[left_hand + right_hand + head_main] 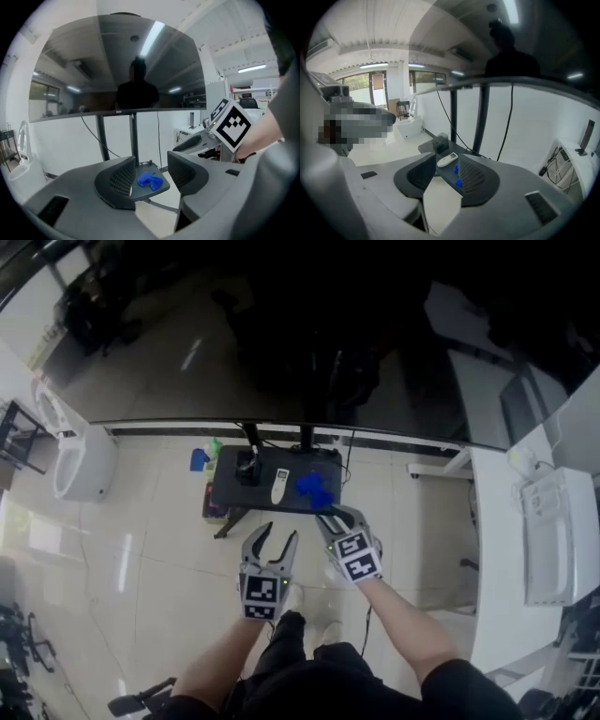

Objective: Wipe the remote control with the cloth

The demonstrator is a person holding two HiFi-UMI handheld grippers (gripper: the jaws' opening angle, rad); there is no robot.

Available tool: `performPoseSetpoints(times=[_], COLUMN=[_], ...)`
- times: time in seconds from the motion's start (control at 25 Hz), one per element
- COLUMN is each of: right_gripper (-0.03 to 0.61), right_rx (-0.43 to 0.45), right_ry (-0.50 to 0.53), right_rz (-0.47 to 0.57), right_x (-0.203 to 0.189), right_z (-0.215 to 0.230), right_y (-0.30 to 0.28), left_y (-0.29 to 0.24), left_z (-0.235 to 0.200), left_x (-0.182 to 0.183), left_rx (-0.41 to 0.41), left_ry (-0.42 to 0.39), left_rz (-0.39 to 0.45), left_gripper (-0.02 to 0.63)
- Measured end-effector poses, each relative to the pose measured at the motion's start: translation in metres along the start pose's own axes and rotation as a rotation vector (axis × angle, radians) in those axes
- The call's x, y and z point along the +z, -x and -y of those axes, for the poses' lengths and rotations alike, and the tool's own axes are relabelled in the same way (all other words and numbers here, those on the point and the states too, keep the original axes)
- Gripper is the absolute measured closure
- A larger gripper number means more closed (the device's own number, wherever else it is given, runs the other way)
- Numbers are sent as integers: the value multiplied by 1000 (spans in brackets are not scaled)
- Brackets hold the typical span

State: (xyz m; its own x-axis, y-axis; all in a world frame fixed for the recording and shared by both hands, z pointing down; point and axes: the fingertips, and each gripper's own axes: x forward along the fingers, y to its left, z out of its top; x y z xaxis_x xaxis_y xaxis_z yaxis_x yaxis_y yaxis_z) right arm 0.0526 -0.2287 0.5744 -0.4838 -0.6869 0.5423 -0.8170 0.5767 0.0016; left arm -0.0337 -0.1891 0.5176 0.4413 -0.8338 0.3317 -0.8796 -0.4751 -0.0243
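Big dark screen (300,334) is filling the upper frame, with the small worktop (230,495) sitting at centre below it. Left gripper (279,532) and right gripper (330,518) are hovering at its lower edge, both gaping, nothing between the jaws. Probably lining up, since nothing is picked yet. Crumpled cloth (314,488) is lying just right of the remote (280,486), mid-worktop. Left gripper view is showing only the cloth. Right gripper view is showing the remote too, cloth half hidden behind a jaw.

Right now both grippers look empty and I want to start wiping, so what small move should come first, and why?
Probably lower the right gripper toward the blue cloth: its fingers stand apart and empty, and the cloth lies crumpled on the small table beside the white remote, just ahead of that gripper.
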Motion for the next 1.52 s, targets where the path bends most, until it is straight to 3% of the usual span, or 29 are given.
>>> performPoseSetpoints(times=[0.08, 0.28, 0.56, 0.76, 1.0, 1.24, 1.52], right_gripper=[423, 448, 502, 532, 568, 569, 569], right_rx=[26, 71, 100, 96, 70, 32, -5], right_ry=[17, 62, 114, 144, 165, 174, 177], right_rz=[70, 203, 292, 333, 361, 364, 362], right_x=[22, 65, 81, 84, 93, 106, 113], right_z=[-19, -63, -111, -137, -160, -176, -181], right_y=[44, 139, 224, 244, 246, 240, 240], left_y=[29, 94, 166, 192, 205, 205, 206], left_z=[17, 51, 85, 87, 80, 67, 63], left_x=[25, 73, 101, 98, 97, 101, 105], left_rx=[-8, 2, -12, -54, -96, -156, -191], left_ry=[-21, -81, -125, -169, -157, -199, -188], left_rz=[47, 131, 191, 206, 206, 225, 221], left_gripper=[403, 504, 592, 612, 612, 612, 612])
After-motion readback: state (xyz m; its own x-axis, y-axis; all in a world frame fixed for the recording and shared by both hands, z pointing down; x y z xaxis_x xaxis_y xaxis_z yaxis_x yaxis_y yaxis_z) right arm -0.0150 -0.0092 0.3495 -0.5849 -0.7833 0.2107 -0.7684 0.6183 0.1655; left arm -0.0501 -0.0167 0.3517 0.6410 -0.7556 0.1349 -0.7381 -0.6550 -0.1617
